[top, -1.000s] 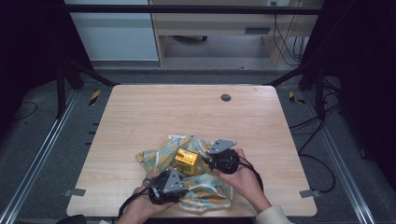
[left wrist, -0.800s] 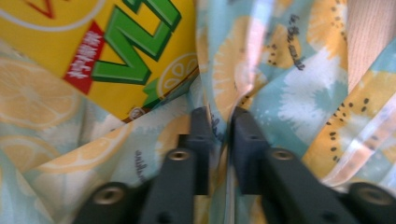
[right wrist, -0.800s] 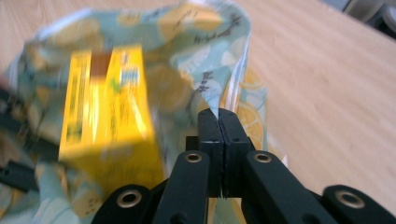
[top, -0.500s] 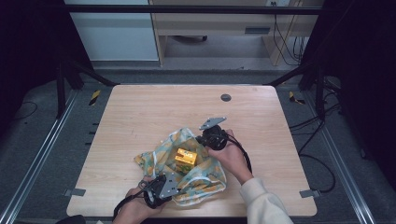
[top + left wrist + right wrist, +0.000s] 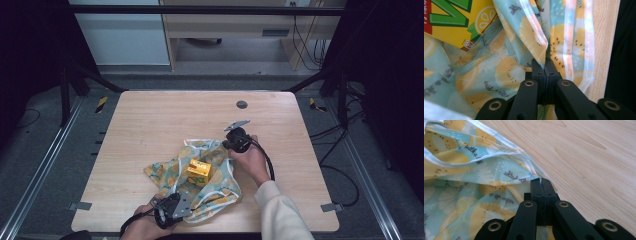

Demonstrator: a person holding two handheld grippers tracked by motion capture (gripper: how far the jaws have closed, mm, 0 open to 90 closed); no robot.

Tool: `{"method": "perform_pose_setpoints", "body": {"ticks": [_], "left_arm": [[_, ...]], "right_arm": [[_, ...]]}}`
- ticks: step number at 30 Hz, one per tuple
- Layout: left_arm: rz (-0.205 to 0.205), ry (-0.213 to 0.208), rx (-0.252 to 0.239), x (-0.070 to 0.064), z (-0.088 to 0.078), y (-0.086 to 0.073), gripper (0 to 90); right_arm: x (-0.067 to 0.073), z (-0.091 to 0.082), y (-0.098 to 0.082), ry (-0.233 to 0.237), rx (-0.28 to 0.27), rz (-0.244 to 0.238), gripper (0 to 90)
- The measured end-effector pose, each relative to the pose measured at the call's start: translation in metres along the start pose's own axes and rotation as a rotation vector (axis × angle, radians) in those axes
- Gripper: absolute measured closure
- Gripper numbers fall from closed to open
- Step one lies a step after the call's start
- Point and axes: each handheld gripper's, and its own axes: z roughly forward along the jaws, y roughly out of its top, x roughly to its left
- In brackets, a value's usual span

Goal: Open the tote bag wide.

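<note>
the cloth (image 5: 210, 175) with the fruit print lies crumpled on the near middle of the desk (image 5: 150, 125), and a yellow carton (image 5: 198, 171) sits on top of it near its centre. the left gripper (image 5: 172, 205) is clenched on a fold of the cloth at the near edge of the desk, with the carton just beyond it. the right gripper (image 5: 235, 142) is clenched on the hemmed edge at the far right side of the cloth, low over the bare wood. it looks like the cloth is being drawn out or wrapped around the carton. to do this well, both grips should stay firm and pull evenly apart, slowly, so the carton does not tip or slide off.
</note>
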Motion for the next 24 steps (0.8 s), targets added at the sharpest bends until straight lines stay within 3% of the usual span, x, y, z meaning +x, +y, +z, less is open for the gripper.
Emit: {"method": "perform_pose_setpoints", "body": {"ticks": [9, 13, 19, 22, 24], "left_arm": [[0.007, -0.002, 0.008, -0.002, -0.002, 0.000, 89.9], [0.007, -0.001, 0.003, -0.004, -0.003, 0.000, 89.9], [0.005, -0.004, 0.002, -0.004, -0.004, 0.000, 90.0], [-0.019, -0.002, -0.026, -0.003, -0.006, 0.000, 88.4], [-0.047, 0.033, -0.094, -0.002, -0.010, 0.001, 76.8]], "right_arm": [[-0.007, 0.003, 0.000, -0.027, -0.005, 0.011, 90.0], [-0.015, 0.003, -0.003, -0.034, -0.002, 0.051, 90.0], [-0.019, 0.002, -0.005, -0.041, -0.007, 0.064, 90.0], [-0.016, 0.000, -0.004, -0.041, -0.012, 0.047, 88.3], [-0.013, -0.003, -0.002, -0.043, -0.031, 0.048, 77.2]]}}
